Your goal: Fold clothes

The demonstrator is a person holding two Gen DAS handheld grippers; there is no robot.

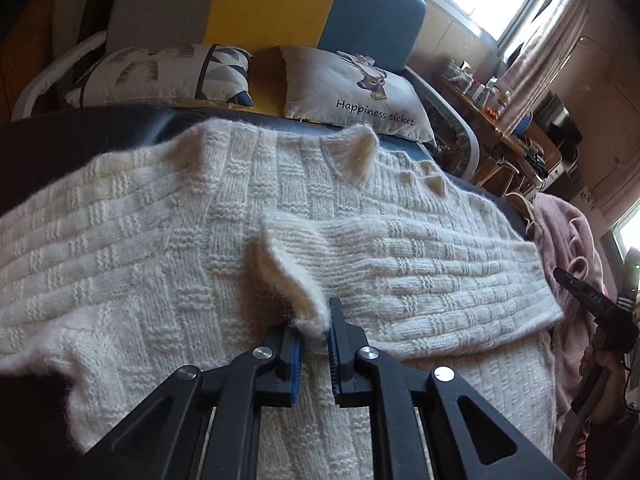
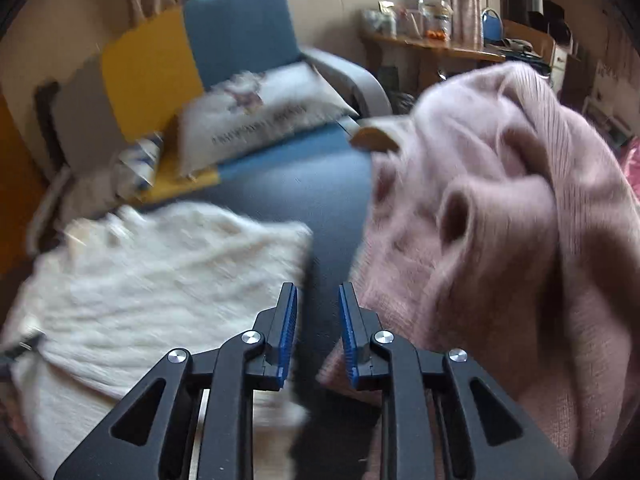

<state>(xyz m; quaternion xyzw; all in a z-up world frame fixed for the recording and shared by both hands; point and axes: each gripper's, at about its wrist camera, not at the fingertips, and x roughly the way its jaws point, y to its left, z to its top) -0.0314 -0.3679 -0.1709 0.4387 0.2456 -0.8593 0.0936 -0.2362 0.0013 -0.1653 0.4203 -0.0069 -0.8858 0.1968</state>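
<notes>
Dark padded surface (image 1: 60,140), cream knit sweater (image 1: 160,240) (spread flat), pink garment (image 2: 500,220) beside

Both black two-finger grippers, left (image 1: 315,330) and right (image 2: 318,320), are showing blue ribbed pads (image 2: 347,332), silver round screws (image 2: 382,336) and triangular cut-outs.

Cream knit beside dusty pink, on dark blue

The cream woollen basket-weave sweater (image 1: 168,216) lies on a dark navy padded surface (image 1: 60,136); the pink ribbed knit garment (image 2: 500,208) is plain; behind, a sofa of grey, yellow and blue panels (image 1: 372,12) and a white printed cushion (image 1: 352,88); black claw (image 1: 316,330), blue pads
</notes>
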